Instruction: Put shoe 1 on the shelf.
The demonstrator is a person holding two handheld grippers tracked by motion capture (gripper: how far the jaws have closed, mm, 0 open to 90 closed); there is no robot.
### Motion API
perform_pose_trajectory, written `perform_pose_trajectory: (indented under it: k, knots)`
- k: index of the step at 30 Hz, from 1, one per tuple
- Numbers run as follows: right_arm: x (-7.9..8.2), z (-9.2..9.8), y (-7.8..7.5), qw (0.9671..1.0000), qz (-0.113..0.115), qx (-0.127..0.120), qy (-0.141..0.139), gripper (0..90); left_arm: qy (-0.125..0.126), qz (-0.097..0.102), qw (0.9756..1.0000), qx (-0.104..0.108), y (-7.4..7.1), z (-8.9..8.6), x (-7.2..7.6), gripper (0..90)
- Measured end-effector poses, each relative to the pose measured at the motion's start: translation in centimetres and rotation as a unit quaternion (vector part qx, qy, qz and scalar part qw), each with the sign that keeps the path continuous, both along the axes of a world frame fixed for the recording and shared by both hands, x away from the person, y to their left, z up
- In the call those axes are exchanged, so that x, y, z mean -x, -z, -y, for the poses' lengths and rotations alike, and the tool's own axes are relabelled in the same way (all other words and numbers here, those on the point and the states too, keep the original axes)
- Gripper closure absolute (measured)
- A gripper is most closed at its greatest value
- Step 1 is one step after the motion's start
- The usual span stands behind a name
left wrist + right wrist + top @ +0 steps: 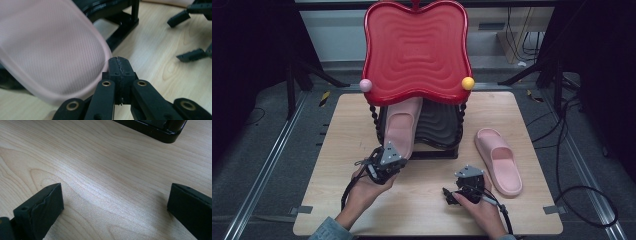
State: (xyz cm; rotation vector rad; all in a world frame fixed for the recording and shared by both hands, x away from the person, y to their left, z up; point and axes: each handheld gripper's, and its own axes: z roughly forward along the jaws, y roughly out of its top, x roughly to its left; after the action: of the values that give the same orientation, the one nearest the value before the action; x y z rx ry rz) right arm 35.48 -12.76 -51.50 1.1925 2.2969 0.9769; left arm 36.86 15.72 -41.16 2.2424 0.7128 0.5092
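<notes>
Left gripper (119, 75): jaws together beside slipper (50, 50) heel | right gripper (112, 205): apart | risk: slipper slides off shelf (442, 130).

Bare wooden tabletop (107, 182) lies open between my right gripper's (115, 205) spread jaws; the black rack base (155, 128) blocks ahead.
</notes>
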Motion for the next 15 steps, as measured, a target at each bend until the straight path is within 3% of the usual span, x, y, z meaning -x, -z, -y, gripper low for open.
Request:
perform_pose_trajectory:
  k: [5, 8, 15]
  knots:
    - [0.0, 0.0, 0.0, 1.0, 0.0, 0.0, 0.0, 0.8, -0.002, -0.015, 0.9998, -0.012, 0.9, -0.9, 0.1, 90.0]
    - [0.0, 0.0, 0.0, 1.0, 0.0, 0.0, 0.0, 0.7, -0.006, -0.022, 0.9997, -0.003, 1.0, -0.9, -0.3, 90.0]
    - [0.0, 0.0, 0.0, 1.0, 0.0, 0.0, 0.001, 0.8, -0.009, -0.012, 0.9999, -0.009, 0.4, 0.0, -1.3, 90.0]
